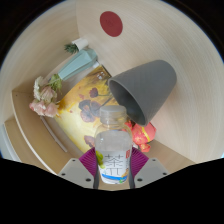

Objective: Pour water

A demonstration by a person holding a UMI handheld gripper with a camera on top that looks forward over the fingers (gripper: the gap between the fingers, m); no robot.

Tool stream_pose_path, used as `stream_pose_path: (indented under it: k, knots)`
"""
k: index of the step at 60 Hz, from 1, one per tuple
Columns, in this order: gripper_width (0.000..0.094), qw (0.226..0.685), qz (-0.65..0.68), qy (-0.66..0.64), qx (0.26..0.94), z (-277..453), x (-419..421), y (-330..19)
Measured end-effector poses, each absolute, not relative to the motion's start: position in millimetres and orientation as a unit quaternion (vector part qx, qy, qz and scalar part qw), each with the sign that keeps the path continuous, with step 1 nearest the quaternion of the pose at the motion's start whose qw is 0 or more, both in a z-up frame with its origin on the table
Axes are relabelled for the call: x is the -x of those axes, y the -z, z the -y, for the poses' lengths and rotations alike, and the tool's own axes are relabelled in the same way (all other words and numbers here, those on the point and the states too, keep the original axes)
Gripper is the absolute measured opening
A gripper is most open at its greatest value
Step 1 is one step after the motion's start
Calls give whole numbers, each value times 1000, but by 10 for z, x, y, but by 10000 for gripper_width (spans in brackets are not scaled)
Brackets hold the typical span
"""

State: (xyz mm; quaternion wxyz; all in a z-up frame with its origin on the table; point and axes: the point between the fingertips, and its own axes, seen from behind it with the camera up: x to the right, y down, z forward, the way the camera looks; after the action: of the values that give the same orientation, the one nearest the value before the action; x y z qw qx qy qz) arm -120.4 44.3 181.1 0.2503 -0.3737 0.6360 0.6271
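We've got the water bottle [114, 150] clamped between our gripper's [113, 163] purple pads, its neck tipped toward the grey cup [146, 86] lying just beyond, over the floral tablecloth [88, 100]

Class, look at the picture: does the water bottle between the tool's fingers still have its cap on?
No: the water bottle, held between the tool's fingers, shows an open neck with no cap, just before the grey cup.

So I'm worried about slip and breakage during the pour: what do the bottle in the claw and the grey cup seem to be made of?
The bottle looks like clear, glossy thin plastic: you can see through it above a printed label. The claw presses its sides with both fingers. The grey cup, tilted beyond the bottle, looks matte and opaque with no shine, perhaps plastic or silicone; ceramic cannot be ruled out.
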Motion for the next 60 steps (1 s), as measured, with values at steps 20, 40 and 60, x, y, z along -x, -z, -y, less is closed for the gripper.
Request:
stream_pose_path:
  k: [20, 40, 60]
  knots:
    - [411, 509, -382, -455, 623, -507, 742, -2780]
    - [424, 647, -160, -116, 736, -520, -704, -2882]
    - [424, 568, -63, 15, 820, -451, -1457, -1164]
